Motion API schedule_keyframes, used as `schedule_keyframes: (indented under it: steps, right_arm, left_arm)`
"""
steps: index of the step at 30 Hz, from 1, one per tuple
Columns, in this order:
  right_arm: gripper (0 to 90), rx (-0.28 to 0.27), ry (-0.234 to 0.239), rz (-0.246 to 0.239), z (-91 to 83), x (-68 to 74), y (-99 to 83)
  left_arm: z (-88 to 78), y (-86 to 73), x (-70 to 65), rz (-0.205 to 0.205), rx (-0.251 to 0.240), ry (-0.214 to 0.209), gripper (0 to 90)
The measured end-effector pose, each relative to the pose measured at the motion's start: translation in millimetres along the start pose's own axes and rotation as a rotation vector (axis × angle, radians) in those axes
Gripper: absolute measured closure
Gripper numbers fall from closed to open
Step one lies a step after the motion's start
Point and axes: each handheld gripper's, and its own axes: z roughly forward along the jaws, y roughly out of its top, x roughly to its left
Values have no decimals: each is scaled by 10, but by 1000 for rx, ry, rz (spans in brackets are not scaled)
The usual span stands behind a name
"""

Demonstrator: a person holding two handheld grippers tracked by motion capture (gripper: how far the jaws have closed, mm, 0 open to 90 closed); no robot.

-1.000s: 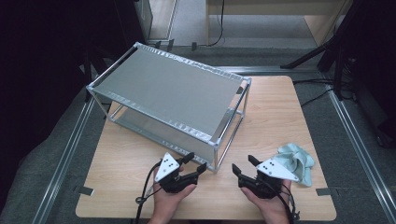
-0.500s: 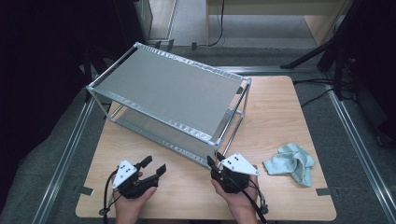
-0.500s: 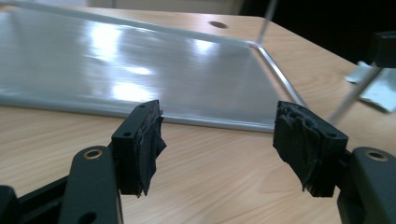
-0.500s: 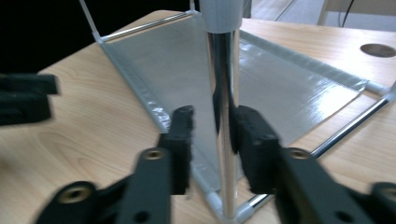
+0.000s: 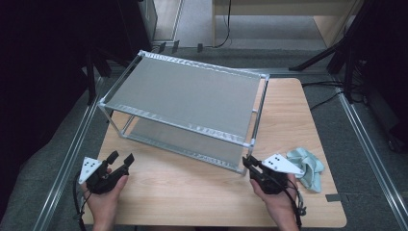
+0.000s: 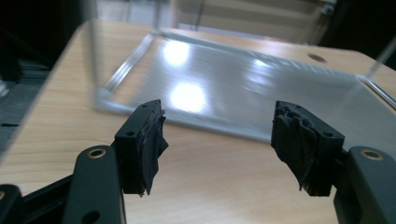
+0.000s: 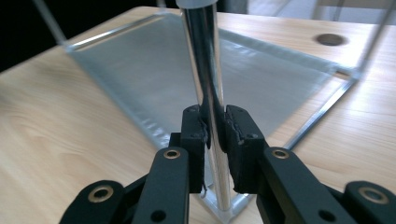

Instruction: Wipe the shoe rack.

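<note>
A two-tier metal rack with grey shelves stands on the wooden table. My right gripper is at the rack's front right corner. Its jaws have just been closing, and in the right gripper view this gripper is shut on the shiny upright post, low down near the bottom shelf. My left gripper hovers near the table's front left, short of the rack's front left corner. In the left gripper view this gripper is open with nothing between its jaws, which have eased slightly closer, and faces the lower shelf.
A crumpled pale green cloth lies on the table just right of my right hand. Metal floor rails run along both sides of the table. A round hole is in the tabletop beyond the rack.
My left gripper has travelled left along the table's front edge, away from the rack's middle. My right gripper closed on the front right post, and that corner has shifted slightly right with it.
</note>
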Motion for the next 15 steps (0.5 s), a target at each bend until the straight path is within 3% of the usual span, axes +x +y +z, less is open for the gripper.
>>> schedule_keyframes:
  steps: [4,8,12,14,15]
  right_arm:
    - [785,-2,-59,1,-99,-216,-1]
    - [785,-16,-114,47,-166,-383,-10]
    - [778,-27,-121,92,-197,-489,-16]
    - [778,-25,-121,90,-205,-502,-15]
    - [778,-24,-122,87,-208,-508,-14]
  left_arm:
    - [103,126,107,12,7,40,362]
    - [300,233,126,36,21,79,368]
    - [544,312,113,54,57,96,402]
    - [626,332,94,68,67,108,457]
    - [662,341,69,95,54,125,515]
